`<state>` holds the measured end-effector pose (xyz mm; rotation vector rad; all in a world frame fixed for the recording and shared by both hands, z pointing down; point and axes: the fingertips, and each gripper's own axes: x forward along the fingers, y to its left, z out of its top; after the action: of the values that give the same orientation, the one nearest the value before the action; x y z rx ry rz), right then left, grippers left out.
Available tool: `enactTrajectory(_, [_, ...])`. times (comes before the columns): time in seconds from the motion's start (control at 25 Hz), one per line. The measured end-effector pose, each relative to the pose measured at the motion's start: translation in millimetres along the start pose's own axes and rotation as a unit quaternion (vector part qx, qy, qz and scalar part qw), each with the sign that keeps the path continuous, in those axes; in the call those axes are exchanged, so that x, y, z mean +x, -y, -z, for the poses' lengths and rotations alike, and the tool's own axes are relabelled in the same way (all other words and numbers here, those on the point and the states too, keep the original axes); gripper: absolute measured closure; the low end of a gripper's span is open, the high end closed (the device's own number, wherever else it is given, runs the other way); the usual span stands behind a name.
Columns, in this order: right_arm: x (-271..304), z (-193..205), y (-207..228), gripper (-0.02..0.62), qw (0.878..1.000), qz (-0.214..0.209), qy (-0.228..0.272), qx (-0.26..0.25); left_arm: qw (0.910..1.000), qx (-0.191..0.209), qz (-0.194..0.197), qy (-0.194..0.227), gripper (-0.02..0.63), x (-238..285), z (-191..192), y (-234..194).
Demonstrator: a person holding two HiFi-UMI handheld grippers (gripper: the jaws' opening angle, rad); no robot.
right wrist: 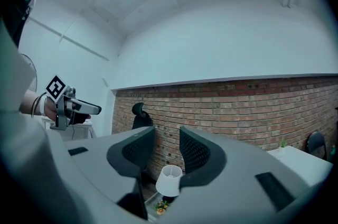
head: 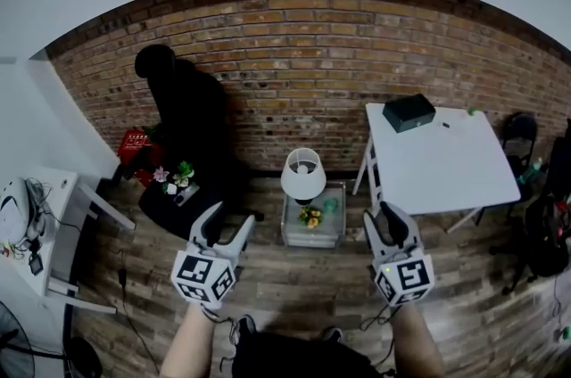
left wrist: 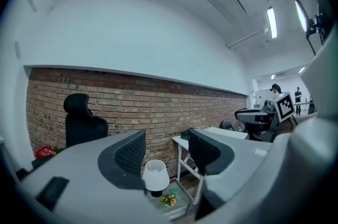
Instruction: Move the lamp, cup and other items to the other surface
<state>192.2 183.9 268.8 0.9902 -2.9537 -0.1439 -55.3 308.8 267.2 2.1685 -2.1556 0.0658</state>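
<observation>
Lamp [head: 303, 174], cup [head: 329, 206], flowers [head: 310, 216]: on low table [head: 332, 235], 12 o'clock from both grippers, well apart. Cup small, green, blurred; unseen in right gripper view. Black box [head: 409, 112] on white table [head: 446, 167], 2 o'clock, clear only in head view. Left gripper [head: 230, 218] spread wide, empty. Right gripper [head: 386, 216] narrower, 2 jaws apart, empty.

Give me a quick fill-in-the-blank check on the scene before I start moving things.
1. The lamp on the low table has a ____ shade.
2. Beside it sit flowers and a green ____.
3. The white table to the right holds a black ____.
4. The left tongs and the right tongs are both open and hold ____.
Missing words: white; cup; box; nothing.
</observation>
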Motion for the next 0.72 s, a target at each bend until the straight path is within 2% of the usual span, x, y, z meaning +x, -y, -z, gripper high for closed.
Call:
enactTrajectory(0.12, [-5.3, 12.3, 13.2, 0.433, 1.0, -0.028, -0.007, -0.005, 0.9999, 0.0, -0.013, -0.009, 0.364, 0.9, 9.8, 22.6])
enactTrajectory(0.32, [-2.9, 26.3, 35.4, 0.422, 0.999, -0.05, -0.01, 0.006, 0.9993, -0.005, -0.024, -0.03, 0.364, 10.4, 24.2, 41.5])
enactTrajectory(0.56, [34.4, 45.9, 41.8, 0.417, 0.998, -0.059, -0.027, 0.015, 0.9986, -0.01, -0.018, -0.05, 0.364, 51.8, 41.5, 12.7])
enactTrajectory(0.72, [77.0, 61.8, 50.7, 0.453, 0.997, -0.05, -0.033, 0.043, 0.9981, -0.018, 0.005, -0.058, 0.364, 96.5, 59.9, -23.1])
